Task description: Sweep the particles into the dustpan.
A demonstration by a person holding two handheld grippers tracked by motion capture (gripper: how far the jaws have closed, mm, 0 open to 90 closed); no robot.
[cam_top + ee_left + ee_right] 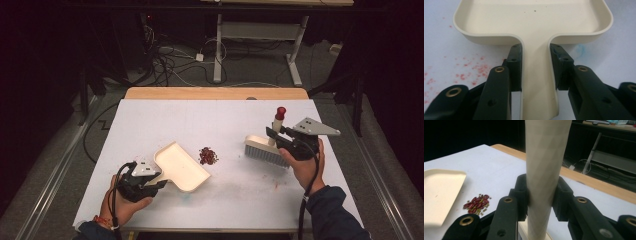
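Left gripper (161,181) clamped on cream dustpan (182,167) handle, right gripper (274,134) clamped on brush (266,150) handle, red bean pile (208,155) between, white table (150,120), red specks (474,70).

From my high view I look forward and down over the whole table (150,115). Each gripper view sits close behind its jaws; both also catch the dustpan (534,22), and the right's faces the beans (477,203).

Cables (165,62) tangle beneath a desk frame (260,35).
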